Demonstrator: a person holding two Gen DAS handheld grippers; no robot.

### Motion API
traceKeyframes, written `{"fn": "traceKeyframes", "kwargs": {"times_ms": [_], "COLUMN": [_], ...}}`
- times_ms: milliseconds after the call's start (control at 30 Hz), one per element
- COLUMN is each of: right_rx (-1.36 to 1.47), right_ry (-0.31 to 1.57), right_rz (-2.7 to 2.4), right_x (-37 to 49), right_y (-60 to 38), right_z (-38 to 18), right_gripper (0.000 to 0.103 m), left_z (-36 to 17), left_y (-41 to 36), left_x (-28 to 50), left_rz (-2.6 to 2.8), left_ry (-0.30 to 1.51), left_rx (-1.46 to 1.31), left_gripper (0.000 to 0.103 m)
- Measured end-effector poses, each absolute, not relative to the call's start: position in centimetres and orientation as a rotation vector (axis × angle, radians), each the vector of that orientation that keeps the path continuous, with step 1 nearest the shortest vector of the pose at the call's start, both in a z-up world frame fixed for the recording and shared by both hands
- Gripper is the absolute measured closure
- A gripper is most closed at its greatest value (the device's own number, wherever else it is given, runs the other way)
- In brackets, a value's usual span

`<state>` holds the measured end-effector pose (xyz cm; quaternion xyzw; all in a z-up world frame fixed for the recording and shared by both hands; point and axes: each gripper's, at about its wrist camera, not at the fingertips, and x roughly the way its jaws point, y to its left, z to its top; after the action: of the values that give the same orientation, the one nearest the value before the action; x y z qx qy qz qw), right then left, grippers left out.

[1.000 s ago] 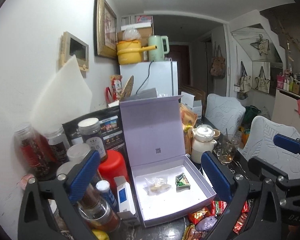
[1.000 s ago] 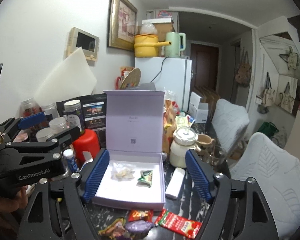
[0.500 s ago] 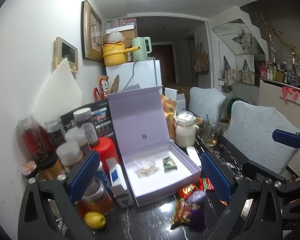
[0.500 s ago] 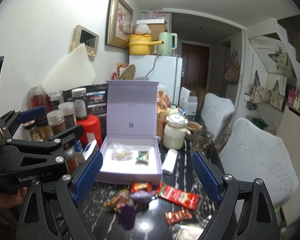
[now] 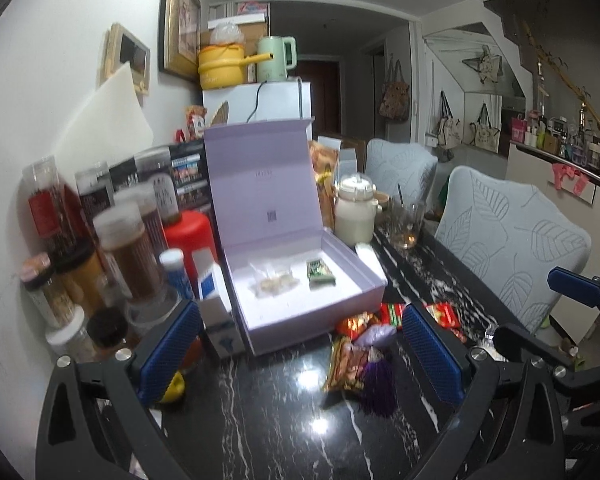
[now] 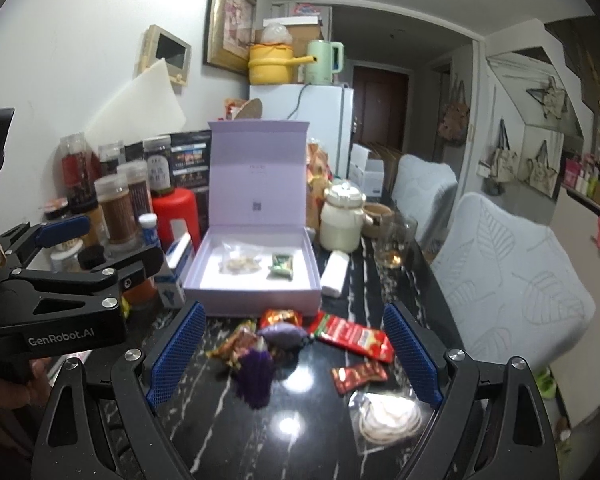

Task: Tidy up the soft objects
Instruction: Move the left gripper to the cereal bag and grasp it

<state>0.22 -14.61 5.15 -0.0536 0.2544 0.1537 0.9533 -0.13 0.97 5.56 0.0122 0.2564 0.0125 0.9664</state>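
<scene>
You are between pickups: both tools hang over the dark marbled table (image 6: 228,432) with nothing between their fingers. Your right gripper (image 6: 292,356) stands wide, and your left gripper (image 5: 300,350) is wide as well. The open lilac cardboard box (image 6: 256,294), mid-frame, already holds a clear bag of pale pieces (image 6: 240,264) and a small green packet (image 6: 281,267). Below it lie loose wrappers: a purple tasselled pouch (image 6: 260,356), a long red sachet (image 6: 352,338) and others. Next, I judge, you settle on one, centre it, and close gently.
</scene>
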Motion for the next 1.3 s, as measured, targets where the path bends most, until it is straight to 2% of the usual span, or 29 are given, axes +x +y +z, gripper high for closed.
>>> {"fn": "traceKeyframes", "kwargs": {"times_ms": [800,1300], "right_rx": [-0.024,-0.032], "right_ry": [0.733,0.758], "right_rz": [0.302,0.350], "right_x": [1.9,5.5], "right_y": [-16.6,-17.3], "right_z": [-4.8,-6.7], "right_gripper": [0.011,0.011], "left_z": [-4.9,-8.3], "left_y": [1.7,1.5], "left_x": [3.4,9.8], "left_rz": [0.021,-0.022], "left_ry": [0.724,0.838], "left_rx": [-0.011,0.045], "left_gripper": [0.000,0.000]}}
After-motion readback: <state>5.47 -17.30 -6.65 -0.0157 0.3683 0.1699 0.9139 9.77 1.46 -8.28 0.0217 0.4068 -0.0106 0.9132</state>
